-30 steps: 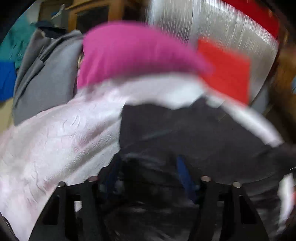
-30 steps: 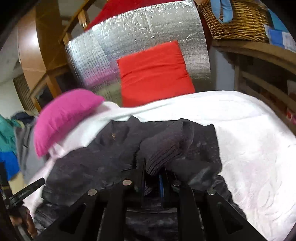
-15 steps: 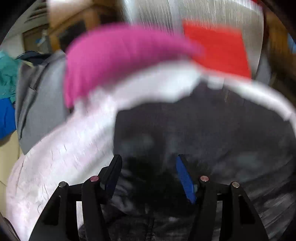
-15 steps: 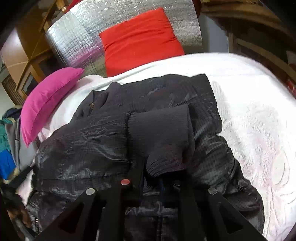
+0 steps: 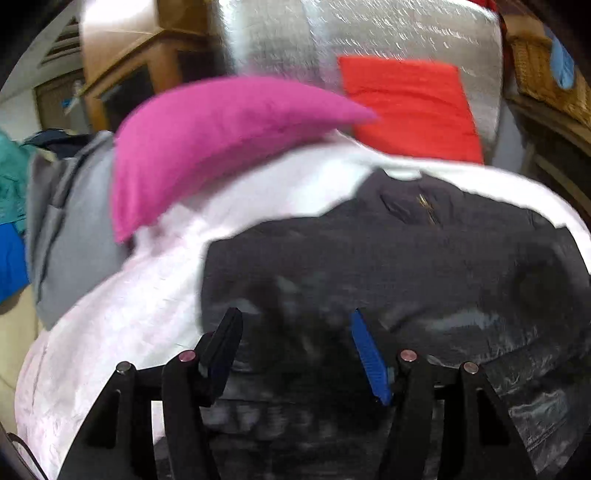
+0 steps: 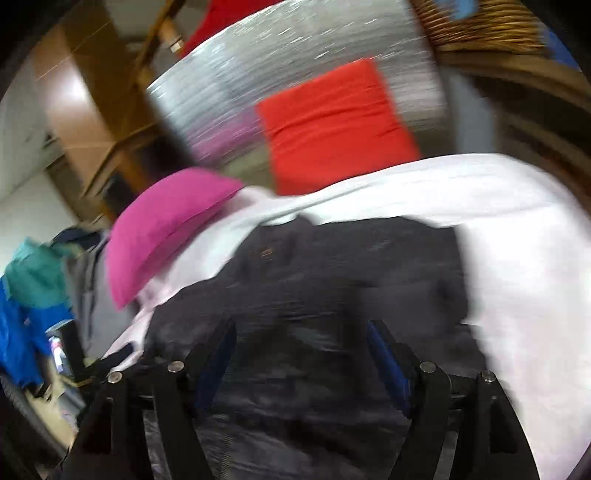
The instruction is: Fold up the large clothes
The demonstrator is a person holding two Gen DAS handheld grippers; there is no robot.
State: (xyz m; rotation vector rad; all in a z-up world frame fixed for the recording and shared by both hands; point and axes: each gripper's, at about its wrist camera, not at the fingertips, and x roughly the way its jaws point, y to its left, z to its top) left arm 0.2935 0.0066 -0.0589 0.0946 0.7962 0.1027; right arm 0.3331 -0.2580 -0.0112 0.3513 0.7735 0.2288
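Observation:
A dark padded jacket point(image 5: 388, 258) lies spread on the white bedspread point(image 5: 122, 317); it also shows in the right wrist view point(image 6: 332, 280). My left gripper point(image 5: 295, 332) is open and empty, low over the jacket's near left part. My right gripper point(image 6: 301, 343) is open and empty, just above the jacket's near middle. Both views are blurred by motion.
A pink pillow point(image 5: 207, 144) and a red cushion point(image 5: 410, 110) lie at the head of the bed against a silver foil panel point(image 5: 369, 33). Grey point(image 5: 66, 229), teal and blue clothes point(image 6: 26, 306) hang at the left. A wicker basket point(image 6: 476, 22) sits on wooden shelves at the right.
My right gripper was shut on the jacket's knit cuff; it has opened and let it go. My left gripper has stayed open over the jacket. Both cameras swung.

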